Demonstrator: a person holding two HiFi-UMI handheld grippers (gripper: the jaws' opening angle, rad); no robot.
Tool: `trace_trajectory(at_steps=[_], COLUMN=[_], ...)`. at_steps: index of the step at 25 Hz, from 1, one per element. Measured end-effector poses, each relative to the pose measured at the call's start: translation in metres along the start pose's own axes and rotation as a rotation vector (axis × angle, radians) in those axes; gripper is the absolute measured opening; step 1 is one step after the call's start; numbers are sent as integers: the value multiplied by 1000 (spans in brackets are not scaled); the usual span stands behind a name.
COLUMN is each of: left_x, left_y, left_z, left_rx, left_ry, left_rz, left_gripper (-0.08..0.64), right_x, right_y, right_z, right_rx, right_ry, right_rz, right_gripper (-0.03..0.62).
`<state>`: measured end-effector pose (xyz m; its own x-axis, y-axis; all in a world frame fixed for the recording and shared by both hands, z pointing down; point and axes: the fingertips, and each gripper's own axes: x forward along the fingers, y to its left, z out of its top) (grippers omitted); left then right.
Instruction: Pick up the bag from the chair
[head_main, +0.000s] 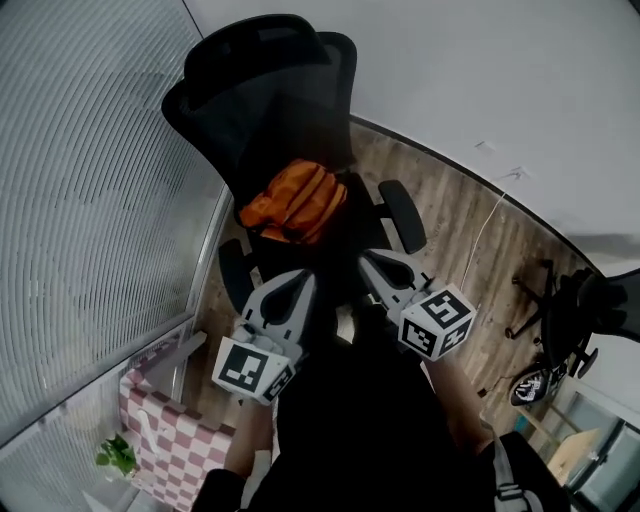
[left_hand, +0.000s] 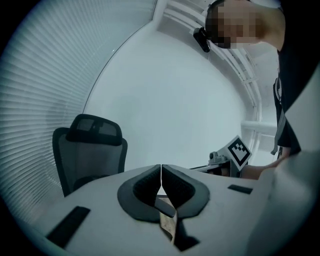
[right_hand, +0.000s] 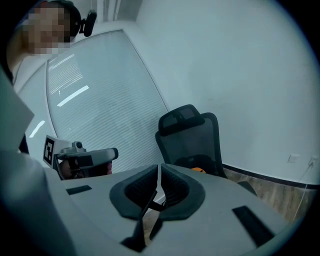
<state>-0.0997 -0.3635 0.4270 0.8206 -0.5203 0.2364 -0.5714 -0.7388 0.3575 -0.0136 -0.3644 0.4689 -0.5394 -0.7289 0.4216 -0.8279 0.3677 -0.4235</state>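
On the seat of a black mesh office chair with a headrest and padded armrests: a crumpled orange fabric bag, leaning against the base of the backrest, between the two armrests. Straps or folds bunched on top. Whether zipped or open, and what is inside, not to be made out from here. Nothing else visible on the seat.

Held out in front of the chair, short of the seat's front edge and well apart from the bag: left grey two-jaw gripper, black pads pressed together tip to tip, nothing pinched between them. Same reading in the left gripper view, with the chair's backrest off to the left.

Alongside it, right grey two-jaw gripper, pointing at the seat near the right armrest, jaws likewise closed tight and empty. Confirmed in the right gripper view, with only a sliver of orange bag peeking over the jaw housing and the chair straight ahead.

Under the chair: wood-grain plank floor. To the left: a wall of ribbed white blinds. At lower left: a pink-and-white checked surface, a small green plant just beside it.
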Motion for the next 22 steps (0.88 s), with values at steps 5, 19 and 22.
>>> trace_trajectory(at_steps=[5,19,22], left_x=[17,51,54], left_y=[33,95,104], left_z=[-17,-60,-67], left_rx=[-39,-105,-111], left_ry=[46,147,162], left_rz=[-22,-21,-8], left_gripper=[34,34,34], right_x=[28,107,123], right_y=[-25,-138,-166], right_z=[-26,-80,-95], right_rx=[74,85,63], right_ry=[67,134,147], right_rz=[-62,-333,-376], right_gripper=[35,104,112])
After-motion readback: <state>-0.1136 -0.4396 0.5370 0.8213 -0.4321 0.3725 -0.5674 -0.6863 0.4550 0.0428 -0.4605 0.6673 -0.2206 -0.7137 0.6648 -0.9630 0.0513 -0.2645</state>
